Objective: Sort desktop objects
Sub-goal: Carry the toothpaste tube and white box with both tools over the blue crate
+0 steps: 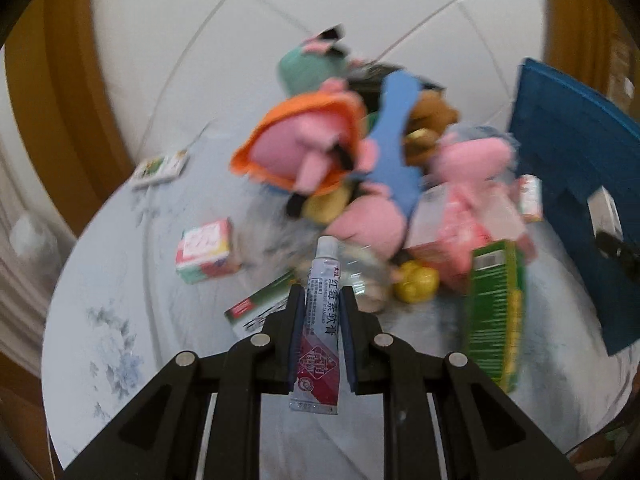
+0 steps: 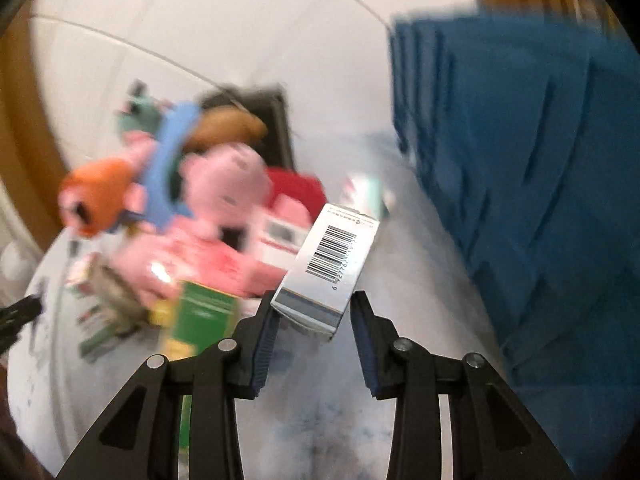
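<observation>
Left wrist view: left hand-held gripper (image 1: 323, 294) clamps an ointment tube (image 1: 320, 312), cap toward 12 o'clock; plush toys (image 1: 320, 148) heaped beyond on the bench (image 1: 120, 320).

Right wrist view: right hand-held gripper (image 2: 312, 300) pinches a white barcoded box (image 2: 326, 272) at its lower end; blue bin (image 2: 520, 160) at 2 o'clock.
</observation>
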Motion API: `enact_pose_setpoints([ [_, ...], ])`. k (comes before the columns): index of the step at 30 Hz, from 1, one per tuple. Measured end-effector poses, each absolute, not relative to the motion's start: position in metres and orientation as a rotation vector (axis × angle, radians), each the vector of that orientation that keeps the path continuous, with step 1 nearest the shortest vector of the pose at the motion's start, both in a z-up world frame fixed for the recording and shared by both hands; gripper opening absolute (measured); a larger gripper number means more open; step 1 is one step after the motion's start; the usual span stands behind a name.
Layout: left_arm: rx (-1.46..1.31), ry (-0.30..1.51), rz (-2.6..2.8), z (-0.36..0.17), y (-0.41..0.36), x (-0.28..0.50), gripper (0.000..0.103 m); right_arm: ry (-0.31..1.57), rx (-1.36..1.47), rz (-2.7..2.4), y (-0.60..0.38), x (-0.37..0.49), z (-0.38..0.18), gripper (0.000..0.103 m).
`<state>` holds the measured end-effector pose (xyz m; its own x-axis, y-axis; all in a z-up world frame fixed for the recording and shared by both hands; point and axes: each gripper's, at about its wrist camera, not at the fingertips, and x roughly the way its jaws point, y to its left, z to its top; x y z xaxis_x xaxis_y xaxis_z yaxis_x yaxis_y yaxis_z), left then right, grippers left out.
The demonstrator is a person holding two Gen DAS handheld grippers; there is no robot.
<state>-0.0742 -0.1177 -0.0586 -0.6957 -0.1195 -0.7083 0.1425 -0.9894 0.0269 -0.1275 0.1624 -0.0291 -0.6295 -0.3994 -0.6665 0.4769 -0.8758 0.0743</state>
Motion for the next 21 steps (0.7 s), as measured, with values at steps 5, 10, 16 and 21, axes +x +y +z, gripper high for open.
enact_pose_setpoints([
  [5,1.056,0.022,-2.896,-0.021,-0.074,-0.066,0.017,0.156,0.803,-2.451,0.153,-0.096,0.026,0.036],
  [10,0.927,-0.023,-3.053,0.022,-0.019,-0.062,0.017,0.149,0.651,-2.463,0.185,-0.067,0.078,0.036],
  [16,0.783,-0.067,-3.204,0.069,0.051,-0.063,0.017,0.145,0.503,-2.529,0.231,-0.053,0.126,0.036],
  [21,0.718,-0.103,-3.306,0.102,0.116,-0.075,0.017,0.145,0.421,-2.616,0.277,-0.061,0.157,0.036],
])
